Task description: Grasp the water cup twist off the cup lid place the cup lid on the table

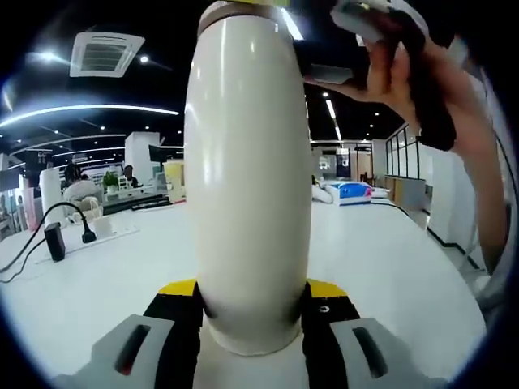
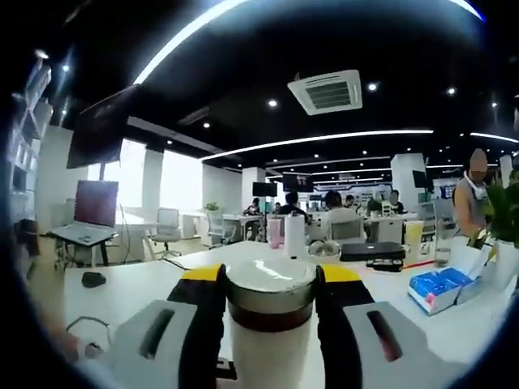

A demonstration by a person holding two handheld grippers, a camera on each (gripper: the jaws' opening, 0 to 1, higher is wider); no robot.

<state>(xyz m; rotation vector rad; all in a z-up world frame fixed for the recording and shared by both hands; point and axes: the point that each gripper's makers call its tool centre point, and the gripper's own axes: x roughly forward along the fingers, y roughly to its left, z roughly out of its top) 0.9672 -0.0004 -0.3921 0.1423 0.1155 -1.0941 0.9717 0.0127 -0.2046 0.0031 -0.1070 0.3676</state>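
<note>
The left tool (image 1: 251, 312) is clamped on the base of the cup (image 1: 247, 178), its yellow-tipped jaws pressed against both sides of the cream body, which stands upright above the white counter (image 1: 389, 259). In the left gripper view a hand (image 1: 422, 81) reaches in from the upper right toward the top of the cup. In the right gripper view the right tool (image 2: 270, 300) is closed around the lid (image 2: 270, 285), one jaw on each side of its dark band, with the silvery top between the jaw tips.

So the grasp is done, and both tools are set for the twist. The lid still sits on the cup with no gap visible, so I judge the unscrewing as not finished; whether any turning has begun, I cannot tell. Left to do: twist the lid free, lift it off, and set it on the counter.
</note>
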